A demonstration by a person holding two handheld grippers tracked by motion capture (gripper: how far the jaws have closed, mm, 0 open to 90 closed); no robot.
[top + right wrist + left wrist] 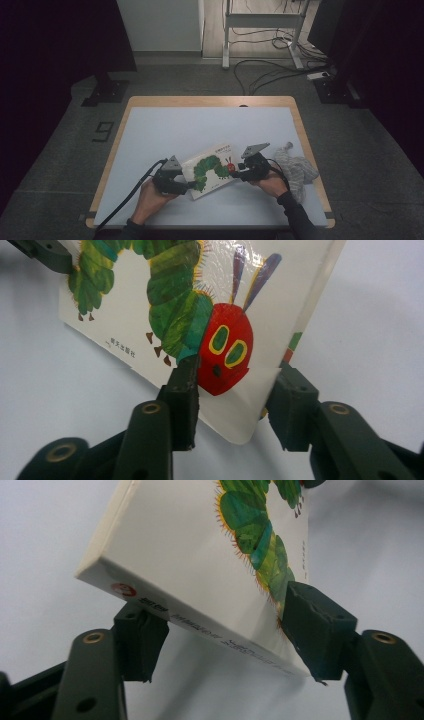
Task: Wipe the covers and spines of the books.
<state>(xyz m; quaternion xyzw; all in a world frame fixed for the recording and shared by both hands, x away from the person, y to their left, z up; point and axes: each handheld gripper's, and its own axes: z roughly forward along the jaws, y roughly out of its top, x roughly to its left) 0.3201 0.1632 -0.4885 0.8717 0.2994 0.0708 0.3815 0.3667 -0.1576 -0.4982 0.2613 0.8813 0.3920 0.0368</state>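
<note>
A picture book (pixel 212 170) with a green caterpillar and a red head on its white cover sits between both grippers, over the near middle of the white mat. My left gripper (pixel 189 185) holds its spine end: in the left gripper view (pixel 222 622) one jaw is under the spine and the other presses on the cover of the book (pixel 200 555), which is tilted above the mat. My right gripper (pixel 235 174) clamps the opposite edge. In the right gripper view (pixel 235 385) one jaw lies beside the red head on the book (pixel 165 305) and the other is behind it.
A crumpled pale cloth (pixel 295 170) lies on the mat just right of my right hand. The white mat (pixel 200 125) covers a wooden table (pixel 210 101). Cables trail from both grippers toward the near edge. Dark floor, stands and wires surround the table.
</note>
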